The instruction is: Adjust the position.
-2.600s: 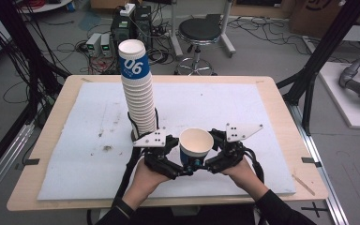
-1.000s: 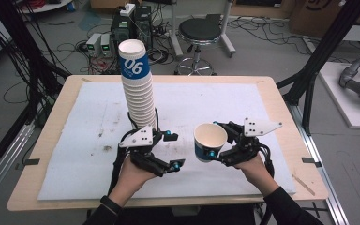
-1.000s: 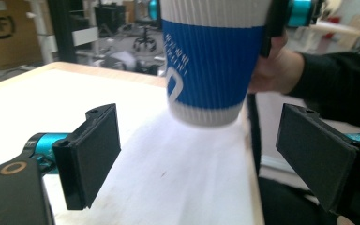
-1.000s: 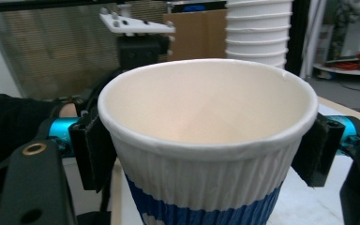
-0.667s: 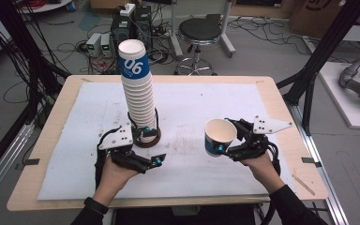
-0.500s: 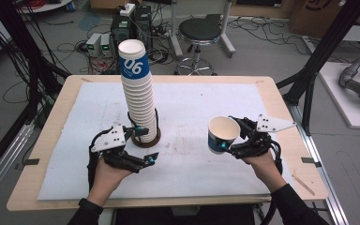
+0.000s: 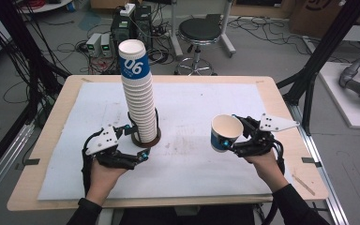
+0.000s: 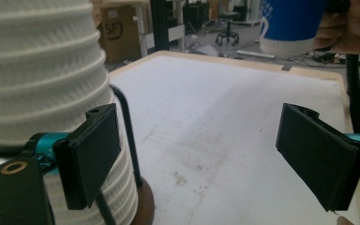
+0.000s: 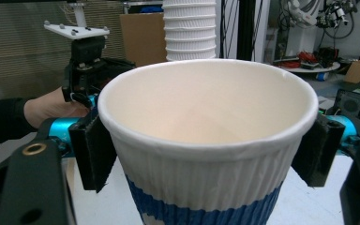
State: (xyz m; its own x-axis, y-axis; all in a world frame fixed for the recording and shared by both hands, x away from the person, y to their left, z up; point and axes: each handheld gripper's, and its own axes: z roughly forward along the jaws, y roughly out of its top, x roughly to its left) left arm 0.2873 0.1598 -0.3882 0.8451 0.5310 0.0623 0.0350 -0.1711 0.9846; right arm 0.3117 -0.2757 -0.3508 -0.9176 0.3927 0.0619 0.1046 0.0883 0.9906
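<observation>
A tall stack of white ribbed paper cups (image 7: 139,93), its top cup banded blue, stands in a dark round holder (image 7: 146,139) left of the table's middle. My left gripper (image 7: 138,143) sits low beside the stack's base, jaws open and empty; in the left gripper view the stack (image 8: 42,79) is just left of its left pad (image 8: 91,154). My right gripper (image 7: 232,140) holds a single blue-and-white paper cup (image 7: 225,132) upright above the table's right side. In the right gripper view the cup (image 9: 206,140) sits between both pads, which press its ribbed wall.
A white sheet (image 7: 197,108) covers the wooden table (image 7: 272,89). Behind the table are a black stool (image 7: 199,30) and floor cables. Black frame posts (image 7: 323,47) stand at the right.
The hands have drawn apart: the left gripper has moved left and down beside the stack's base, the right gripper has carried the single cup to the right.
</observation>
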